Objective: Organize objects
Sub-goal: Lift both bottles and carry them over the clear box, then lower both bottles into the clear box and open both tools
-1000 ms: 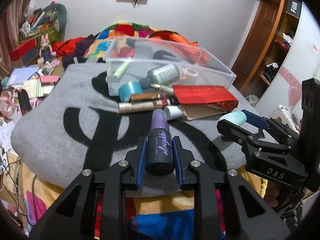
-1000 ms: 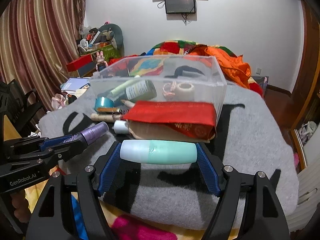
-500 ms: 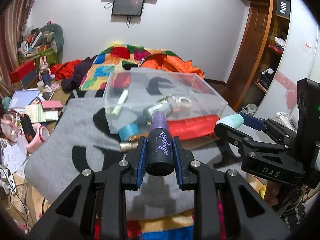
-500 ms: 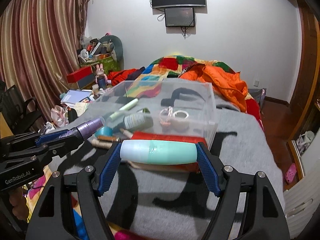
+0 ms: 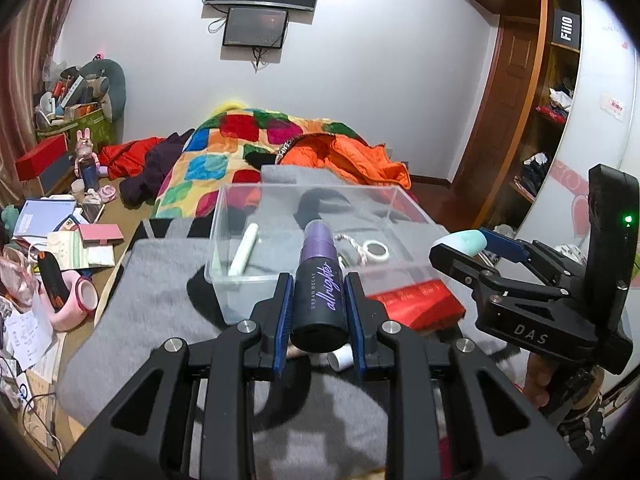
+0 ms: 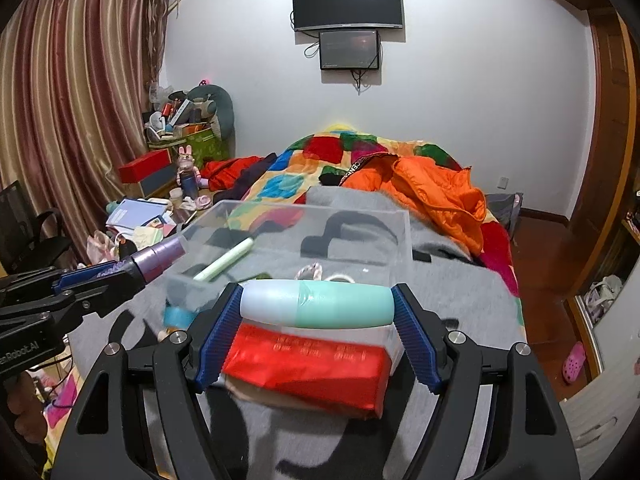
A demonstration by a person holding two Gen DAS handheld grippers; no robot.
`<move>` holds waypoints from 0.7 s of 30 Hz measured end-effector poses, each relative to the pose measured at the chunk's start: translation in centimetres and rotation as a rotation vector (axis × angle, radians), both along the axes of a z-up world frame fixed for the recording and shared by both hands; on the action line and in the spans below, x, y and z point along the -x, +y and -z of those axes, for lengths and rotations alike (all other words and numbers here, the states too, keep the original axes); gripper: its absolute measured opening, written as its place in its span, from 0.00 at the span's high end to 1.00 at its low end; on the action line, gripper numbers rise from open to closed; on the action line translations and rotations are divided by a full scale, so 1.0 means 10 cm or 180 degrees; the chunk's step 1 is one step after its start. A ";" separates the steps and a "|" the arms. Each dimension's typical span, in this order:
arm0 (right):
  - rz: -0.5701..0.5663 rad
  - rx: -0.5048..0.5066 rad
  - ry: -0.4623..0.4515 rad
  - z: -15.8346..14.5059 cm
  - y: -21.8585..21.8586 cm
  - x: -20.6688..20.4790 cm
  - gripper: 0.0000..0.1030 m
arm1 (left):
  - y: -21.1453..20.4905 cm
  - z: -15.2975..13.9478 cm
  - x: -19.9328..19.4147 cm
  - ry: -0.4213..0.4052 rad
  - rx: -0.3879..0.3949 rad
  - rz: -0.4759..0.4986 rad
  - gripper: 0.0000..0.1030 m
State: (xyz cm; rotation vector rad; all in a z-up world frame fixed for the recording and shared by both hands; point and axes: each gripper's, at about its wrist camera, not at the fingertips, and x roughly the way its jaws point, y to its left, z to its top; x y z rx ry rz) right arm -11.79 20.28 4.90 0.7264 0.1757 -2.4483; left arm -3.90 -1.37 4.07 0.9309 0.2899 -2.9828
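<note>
Both grippers have risen since 1 second ago, so the clear bin now sits lower in each view. Left gripper is clamped on the purple spray bottle, its cap pointing to 12 o'clock over the bin. Right gripper is clamped endwise on the mint tube, above the red packet on the grey blanket.

Both tongs clamped, side by side
</note>
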 end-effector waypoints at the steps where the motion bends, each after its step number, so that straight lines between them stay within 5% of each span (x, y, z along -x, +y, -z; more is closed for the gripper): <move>1: 0.0008 0.0005 -0.0006 -0.01 -0.01 0.05 0.31 | -0.01 -0.01 0.03 0.0009 0.0004 -0.0009 0.76; 21: 0.0017 -0.0159 -0.0382 0.31 -0.36 0.55 0.31 | -0.25 0.27 0.79 -0.0287 0.0052 -0.0054 0.76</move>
